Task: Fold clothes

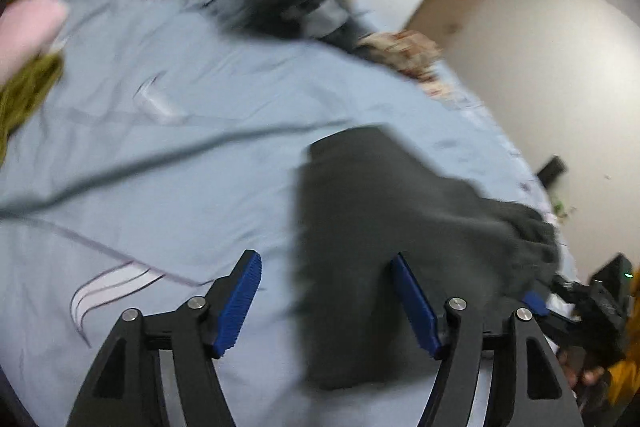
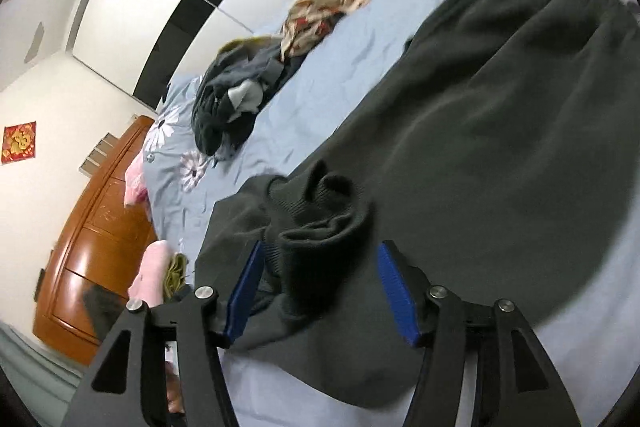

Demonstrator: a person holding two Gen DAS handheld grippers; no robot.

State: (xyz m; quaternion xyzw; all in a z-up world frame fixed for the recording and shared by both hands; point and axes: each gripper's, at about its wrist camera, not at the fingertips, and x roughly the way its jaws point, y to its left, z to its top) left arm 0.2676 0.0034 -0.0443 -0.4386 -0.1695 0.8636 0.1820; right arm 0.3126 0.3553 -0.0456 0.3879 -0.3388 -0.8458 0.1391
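Note:
Dark grey sweatpants (image 2: 480, 131) lie spread on the light blue bedsheet (image 2: 320, 83), elastic waistband at the far end. Their ribbed cuff (image 2: 320, 227) is bunched up between the blue pads of my right gripper (image 2: 318, 267), whose jaws stand wide apart. In the left wrist view the same dark pants (image 1: 380, 227) lie ahead and to the right. My left gripper (image 1: 326, 267) is open and empty above the sheet at the pants' edge. The left wrist view is motion-blurred.
A pile of dark clothes (image 2: 232, 95) and a floral beige garment (image 2: 320, 11) lie farther along the bed. Pink (image 2: 148, 275) and olive (image 2: 176, 271) cloth sit near the wooden headboard (image 2: 92, 247). The other gripper (image 1: 592, 311) shows at the left view's right edge.

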